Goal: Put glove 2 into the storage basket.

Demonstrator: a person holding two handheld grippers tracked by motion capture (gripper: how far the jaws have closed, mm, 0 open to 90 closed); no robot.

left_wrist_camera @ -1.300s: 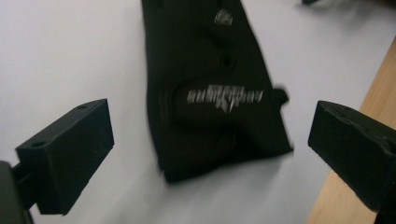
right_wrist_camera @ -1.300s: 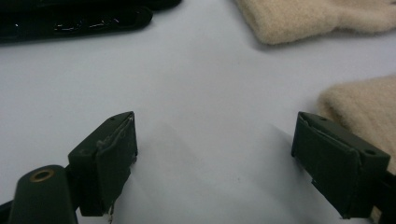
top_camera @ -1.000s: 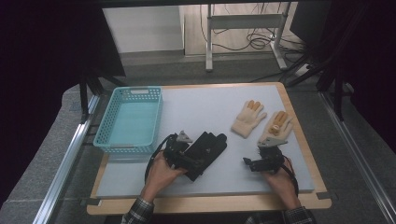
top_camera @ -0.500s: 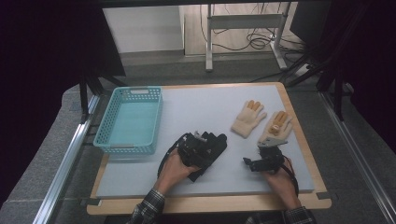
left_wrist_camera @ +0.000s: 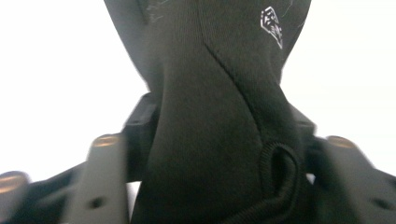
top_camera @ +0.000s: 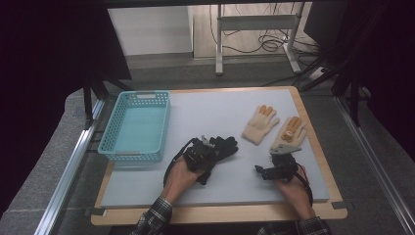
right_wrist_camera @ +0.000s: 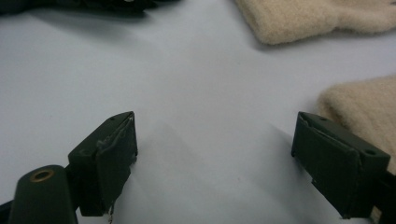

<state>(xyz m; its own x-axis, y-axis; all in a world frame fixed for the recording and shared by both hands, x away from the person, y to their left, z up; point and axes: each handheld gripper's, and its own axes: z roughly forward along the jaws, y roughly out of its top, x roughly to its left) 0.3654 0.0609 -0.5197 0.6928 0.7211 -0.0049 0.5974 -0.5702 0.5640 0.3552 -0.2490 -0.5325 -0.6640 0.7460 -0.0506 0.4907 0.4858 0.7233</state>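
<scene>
A black glove lies mid-table, and my left gripper sits over its near end. In the left gripper view the black glove runs up between the two jaws, pinched narrow where they press on it. My right gripper rests low on the mat at the right, and in its own view the gripper stands open over bare mat. Two cream gloves with orange fingertips lie just beyond it. Their cuffs show ahead of and beside the right jaw.
A turquoise plastic basket stands at the left of the pale grey mat, which lies on a wooden table top. Metal rails run along both sides, and a table frame with cables stands behind.
My left hand has pushed a little forward, so the gripper sits farther onto the black glove. The right gripper has stayed where it was.
</scene>
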